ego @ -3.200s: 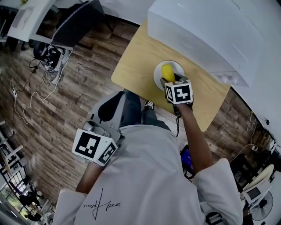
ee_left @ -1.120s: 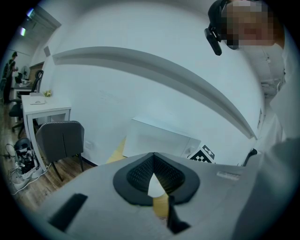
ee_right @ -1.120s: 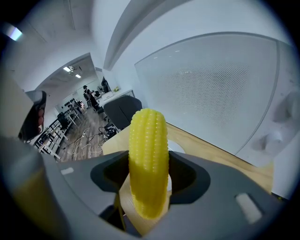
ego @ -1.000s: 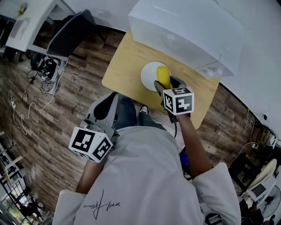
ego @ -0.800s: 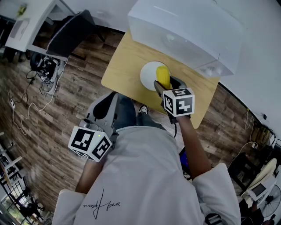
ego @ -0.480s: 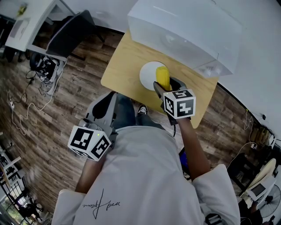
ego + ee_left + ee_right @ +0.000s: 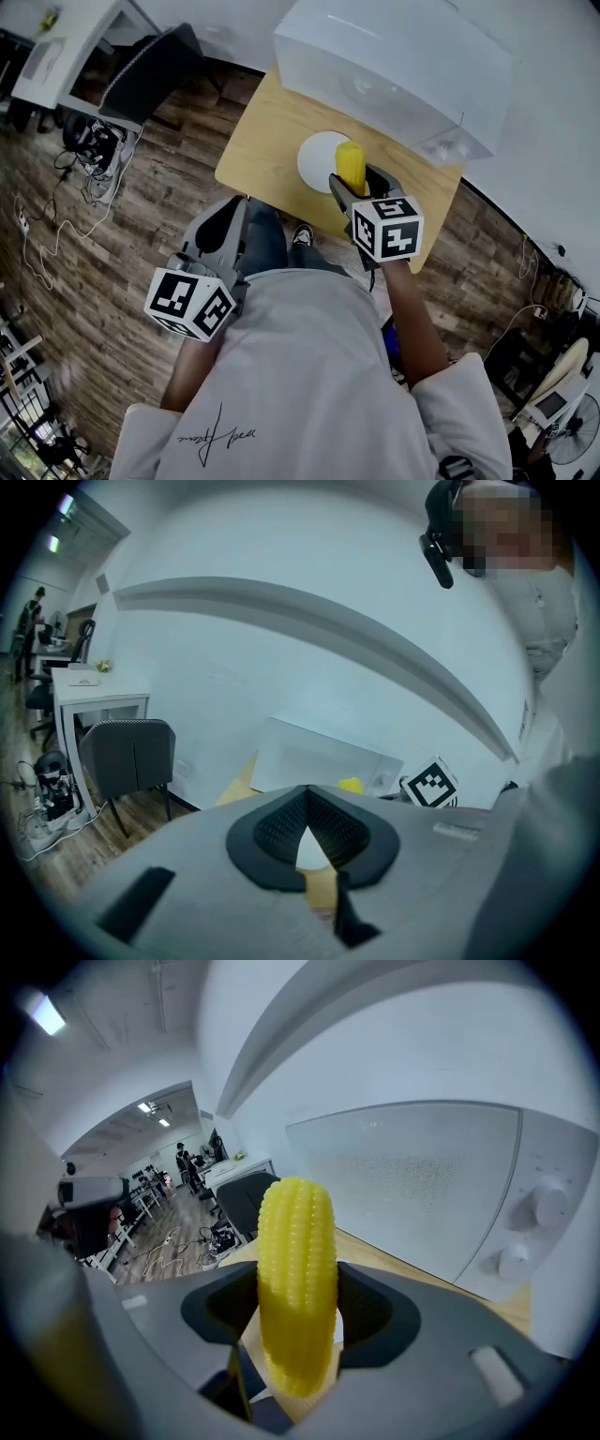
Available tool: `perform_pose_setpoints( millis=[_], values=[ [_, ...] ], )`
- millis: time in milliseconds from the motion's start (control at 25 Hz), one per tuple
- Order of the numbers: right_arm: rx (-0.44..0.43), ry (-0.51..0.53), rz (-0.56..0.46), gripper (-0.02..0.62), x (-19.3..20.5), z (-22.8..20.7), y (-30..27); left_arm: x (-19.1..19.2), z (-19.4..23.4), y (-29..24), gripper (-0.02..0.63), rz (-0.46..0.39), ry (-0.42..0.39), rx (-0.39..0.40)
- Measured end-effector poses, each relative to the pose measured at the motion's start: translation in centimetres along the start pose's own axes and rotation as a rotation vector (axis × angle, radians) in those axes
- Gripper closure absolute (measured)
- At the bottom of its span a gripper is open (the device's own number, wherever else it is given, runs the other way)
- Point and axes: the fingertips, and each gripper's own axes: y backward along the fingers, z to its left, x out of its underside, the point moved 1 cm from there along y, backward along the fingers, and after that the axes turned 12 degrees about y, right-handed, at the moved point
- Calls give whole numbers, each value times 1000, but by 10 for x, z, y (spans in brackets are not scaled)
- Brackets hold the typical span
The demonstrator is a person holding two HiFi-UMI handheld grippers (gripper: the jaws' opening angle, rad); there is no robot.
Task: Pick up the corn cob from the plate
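Note:
The yellow corn cob (image 7: pixel 350 167) stands upright between the fingers of my right gripper (image 7: pixel 352 180), which is shut on it. It is held over the right edge of the white plate (image 7: pixel 317 159) on the wooden table (image 7: pixel 267 141). In the right gripper view the corn cob (image 7: pixel 297 1283) fills the gap of the right gripper (image 7: pixel 298 1309), its tip rising past the pads. My left gripper (image 7: pixel 221 225) hangs low beside the person's left side, over the floor. In its own view the left gripper (image 7: pixel 307 797) is shut with nothing in it.
A large white microwave (image 7: pixel 394 66) takes up the back of the small table, close behind the plate. A dark chair (image 7: pixel 150 61) and a desk stand at the far left, with cables (image 7: pixel 94 141) on the wooden floor. The person's body fills the lower middle.
The corn lay on the plate with my right gripper around it; now it is raised off the plate, upright in the shut jaws. The left gripper has hardly moved.

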Motion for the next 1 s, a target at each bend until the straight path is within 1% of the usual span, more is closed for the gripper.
perform_pose_setpoints(
  millis=[320, 1000],
  values=[
    [8, -9, -47, 333, -7, 6, 16, 2, -1, 3, 614, -3, 2, 5],
    [33, -19, -123, 333, -9, 8, 52, 13, -6, 5, 614, 8, 4, 15]
  ],
)
